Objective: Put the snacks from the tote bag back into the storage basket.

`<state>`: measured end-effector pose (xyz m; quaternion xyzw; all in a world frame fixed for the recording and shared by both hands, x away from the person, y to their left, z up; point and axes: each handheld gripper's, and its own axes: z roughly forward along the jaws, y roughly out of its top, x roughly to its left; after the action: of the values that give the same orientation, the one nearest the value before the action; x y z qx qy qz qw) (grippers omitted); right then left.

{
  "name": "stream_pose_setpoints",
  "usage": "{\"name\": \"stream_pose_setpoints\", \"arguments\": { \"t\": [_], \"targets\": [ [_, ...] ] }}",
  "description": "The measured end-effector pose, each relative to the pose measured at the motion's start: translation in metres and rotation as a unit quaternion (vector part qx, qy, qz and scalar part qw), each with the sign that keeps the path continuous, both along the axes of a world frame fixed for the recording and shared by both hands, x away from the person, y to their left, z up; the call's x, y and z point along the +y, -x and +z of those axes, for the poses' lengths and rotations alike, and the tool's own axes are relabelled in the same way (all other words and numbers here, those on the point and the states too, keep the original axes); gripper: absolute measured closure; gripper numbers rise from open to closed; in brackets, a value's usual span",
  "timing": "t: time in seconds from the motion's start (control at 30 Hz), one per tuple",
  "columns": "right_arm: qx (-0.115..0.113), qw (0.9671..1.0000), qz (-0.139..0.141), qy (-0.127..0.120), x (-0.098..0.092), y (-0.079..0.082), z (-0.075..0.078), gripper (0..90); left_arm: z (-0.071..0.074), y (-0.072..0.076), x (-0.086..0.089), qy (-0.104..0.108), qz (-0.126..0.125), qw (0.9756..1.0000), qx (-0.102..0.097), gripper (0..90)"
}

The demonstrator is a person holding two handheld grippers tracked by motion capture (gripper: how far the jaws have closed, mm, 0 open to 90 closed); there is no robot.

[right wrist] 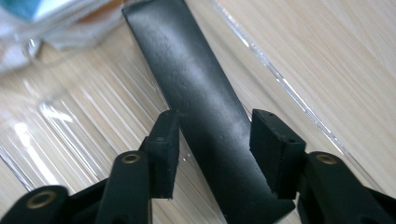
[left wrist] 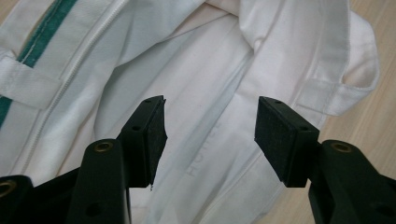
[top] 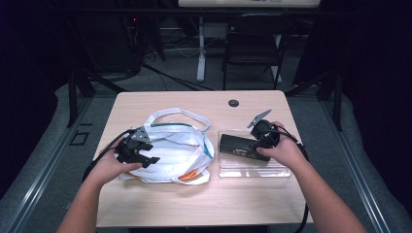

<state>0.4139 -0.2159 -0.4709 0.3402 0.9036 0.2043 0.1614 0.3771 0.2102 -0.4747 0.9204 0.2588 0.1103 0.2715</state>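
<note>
Right gripper fingers clamp a long matte-black box; left gripper fingers gape over white bag.

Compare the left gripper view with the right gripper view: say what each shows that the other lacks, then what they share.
Left gripper view: the white bag with its green stripe and zip, lying under the left gripper, whose jaws stand apart with nothing between the pads.

Right gripper view: the black box lying in the clear tray, with the right gripper astride it; whether the pads press on it is unclear.

Both: the pale wooden table and a pair of black jaws rising from the bottom.
</note>
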Motion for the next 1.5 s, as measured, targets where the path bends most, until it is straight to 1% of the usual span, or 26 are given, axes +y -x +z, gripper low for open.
{"name": "stream_pose_setpoints", "arguments": {
  "t": [0.07,0.1,0.13,0.17,0.2,0.27,0.3,0.33,0.37,0.4,0.43,0.5,0.57,0.63,0.77,0.83,0.9,0.93,1.03,1.13,1.2,1.23,1.3,1.37,1.4,1.5],
  "targets": [
    [0.002,0.9997,-0.018,-0.019,-0.001,0.002,0.002,53.8,0.002,0.001,0.001,0.004,0.004,1.0000,-0.002,43.2],
    [-0.002,0.9992,-0.025,-0.032,-0.002,0.003,0.003,54.0,0.002,0.001,0.001,0.005,0.005,1.0000,-0.002,43.1],
    [-0.010,0.9987,-0.031,-0.038,-0.003,0.004,0.004,54.6,0.003,0.002,0.002,0.007,0.006,1.0000,0.000,43.0],
    [-0.012,0.9983,-0.038,-0.043,-0.004,0.006,0.005,55.0,0.004,0.002,0.002,0.008,0.008,0.9999,-0.001,43.0],
    [-0.017,0.9975,-0.045,-0.051,-0.004,0.008,0.005,55.3,0.005,0.003,0.002,0.010,0.010,0.9999,-0.004,43.0],
    [-0.029,0.9949,-0.064,-0.072,-0.005,0.014,0.004,55.3,0.005,0.004,0.002,0.013,0.012,0.9998,-0.006,43.2],
    [-0.029,0.9939,-0.069,-0.081,-0.005,0.016,0.004,55.3,0.006,0.005,0.002,0.015,0.013,0.9998,-0.007,43.3],
    [-0.027,0.9937,-0.070,-0.083,-0.005,0.018,0.004,55.3,0.006,0.006,0.002,0.021,0.016,0.9996,-0.008,43.4],
    [-0.029,0.9937,-0.075,-0.078,-0.004,0.020,0.003,55.2,0.006,0.007,0.002,0.024,0.019,0.9995,-0.012,43.5],
    [-0.038,0.9934,-0.078,-0.075,-0.003,0.023,0.003,55.4,0.005,0.008,0.002,0.024,0.022,0.9994,-0.014,43.7],
    [-0.036,0.9933,-0.078,-0.077,-0.003,0.025,0.002,55.8,0.005,0.009,0.002,0.024,0.024,0.9993,-0.016,43.7],
    [-0.035,0.9918,-0.090,-0.084,-0.004,0.027,0.002,56.4,0.004,0.011,0.000,0.024,0.023,0.9994,-0.012,43.9],
    [-0.032,0.9908,-0.096,-0.090,-0.006,0.027,0.002,56.3,0.006,0.013,-0.001,0.015,0.024,0.9995,-0.014,43.9],
    [-0.030,0.9893,-0.108,-0.093,-0.010,0.029,0.002,56.5,0.009,0.016,-0.001,0.020,0.027,0.9993,-0.019,43.9],
    [-0.036,0.9854,-0.126,-0.108,-0.017,0.033,0.004,57.1,0.015,0.021,0.000,0.031,0.030,0.9987,-0.028,44.0],
    [-0.035,0.9847,-0.132,-0.108,-0.020,0.035,0.004,56.8,0.016,0.023,0.000,0.035,0.030,0.9985,-0.031,44.1],
    [-0.033,0.9852,-0.133,-0.102,-0.023,0.036,0.004,56.1,0.016,0.026,0.001,0.037,0.029,0.9983,-0.035,44.1],
    [-0.032,0.9846,-0.139,-0.102,-0.025,0.037,0.003,56.0,0.016,0.028,0.003,0.038,0.030,0.9982,-0.036,44.1],
    [-0.020,0.9849,-0.148,-0.087,-0.029,0.038,-0.002,54.8,0.013,0.029,0.007,0.039,0.037,0.9979,-0.035,44.1],
    [-0.012,0.9835,-0.163,-0.076,-0.032,0.037,-0.007,54.4,0.010,0.030,0.010,0.037,0.044,0.9978,-0.033,44.1],
    [-0.008,0.9815,-0.172,-0.084,-0.034,0.037,-0.011,53.8,0.009,0.031,0.012,0.037,0.046,0.9977,-0.033,44.1],
    [-0.004,0.9813,-0.173,-0.084,-0.036,0.036,-0.012,52.9,0.008,0.032,0.013,0.035,0.047,0.9977,-0.033,44.1],
    [-0.003,0.9809,-0.176,-0.083,-0.038,0.036,-0.014,49.8,0.008,0.033,0.015,0.035,0.048,0.9976,-0.035,44.1],
    [0.002,0.9812,-0.177,-0.077,-0.040,0.035,-0.016,49.4,0.007,0.035,0.016,0.033,0.050,0.9976,-0.034,44.1],
    [0.001,0.9805,-0.181,-0.076,-0.041,0.035,-0.017,49.4,0.006,0.035,0.016,0.032,0.051,0.9976,-0.034,44.1],
    [0.012,0.9793,-0.187,-0.078,-0.045,0.033,-0.020,49.4,0.006,0.036,0.016,0.028,0.051,0.9978,-0.032,44.1]
  ]
}}
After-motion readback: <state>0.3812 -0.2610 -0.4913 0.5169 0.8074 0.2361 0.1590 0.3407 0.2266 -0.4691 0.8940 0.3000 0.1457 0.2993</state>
